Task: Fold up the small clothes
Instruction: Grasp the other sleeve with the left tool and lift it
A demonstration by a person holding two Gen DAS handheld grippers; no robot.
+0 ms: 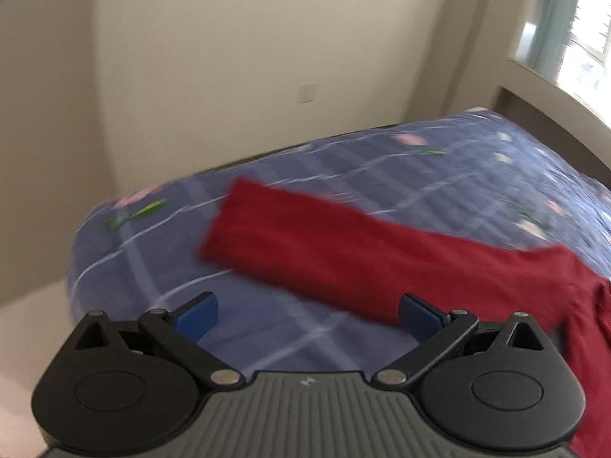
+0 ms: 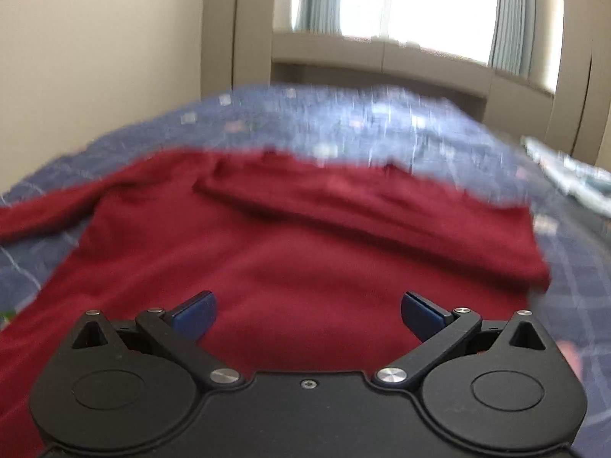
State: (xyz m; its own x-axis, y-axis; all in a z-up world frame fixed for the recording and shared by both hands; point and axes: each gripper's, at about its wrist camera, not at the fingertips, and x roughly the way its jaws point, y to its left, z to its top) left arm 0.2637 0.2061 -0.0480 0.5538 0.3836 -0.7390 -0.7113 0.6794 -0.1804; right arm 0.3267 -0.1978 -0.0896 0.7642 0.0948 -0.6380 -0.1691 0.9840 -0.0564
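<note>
Room: pale walls point(image 1: 191, 57), a bright window point(image 2: 420, 11) with light curtains beyond the far end of the bed. Both views blurred.

Bed point(image 1: 343, 160): covered with a blue quilt, white grid lines, scattered pink and green flower print. It fills the middle of both views.

Red garment point(image 2: 305, 267): a long-sleeved top, lying spread on the quilt. In the right wrist view its body takes up most of the lower frame, with one sleeve folded across the upper part of the body, the cuff end reaching the garment's right edge. The other sleeve point(image 1: 305, 244) lies stretched out over the quilt toward the bed's left side, straight and flat; in the left wrist view it runs diagonally from the body at lower right to its cuff near mid-frame.

Pale cloth item point(image 2: 573, 179): at the right edge of the bed, too blurred to identify.

Left gripper point(image 1: 307, 316): jaws spread wide, nothing between the blue pads; poised above bare quilt just beside the outstretched sleeve, not touching it.

Right gripper point(image 2: 307, 316): jaws likewise wide apart and empty; poised above the garment's body, no contact visible.
</note>
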